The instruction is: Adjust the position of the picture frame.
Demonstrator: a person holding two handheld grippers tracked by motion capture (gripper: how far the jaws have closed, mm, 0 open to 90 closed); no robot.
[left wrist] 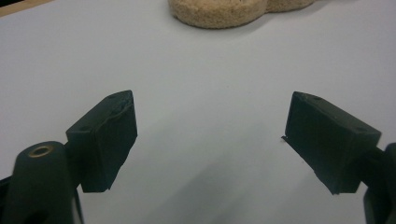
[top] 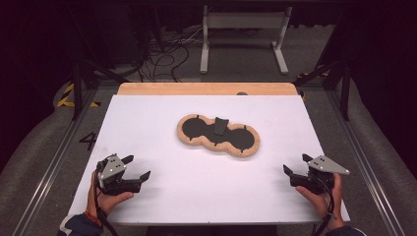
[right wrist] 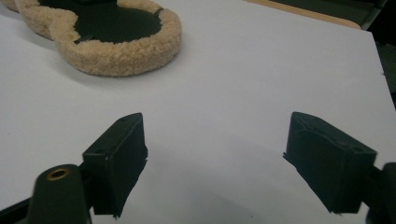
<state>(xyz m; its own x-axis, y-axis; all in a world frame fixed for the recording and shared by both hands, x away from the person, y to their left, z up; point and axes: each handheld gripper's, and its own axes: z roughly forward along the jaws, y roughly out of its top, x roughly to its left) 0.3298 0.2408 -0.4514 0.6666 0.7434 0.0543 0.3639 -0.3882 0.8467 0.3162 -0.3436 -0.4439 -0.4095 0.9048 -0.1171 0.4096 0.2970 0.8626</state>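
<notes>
A tan fleecy pad [top: 218, 135] shaped like three joined rounds, with black centres, lies in the middle of the white table [top: 162, 113]. A small dark piece [top: 220, 126] rests on its middle round. My left gripper [top: 136, 167] hovers near the front left of the table, open and holding nothing. My right gripper [top: 297, 164] is at the front right, also open and holding nothing. The left gripper view has its open gripper [left wrist: 210, 135] over bare white surface, the pad's edge [left wrist: 219, 11] far ahead. In the right gripper view the open gripper [right wrist: 215, 154] faces the pad [right wrist: 116, 42] at upper left.
A wooden strip [top: 206, 88] runs along the table's far edge. Beyond it stand a white metal frame [top: 243, 34] and loose cables [top: 167, 54] on the floor. Metal rails [top: 54, 162] flank the table on both sides.
</notes>
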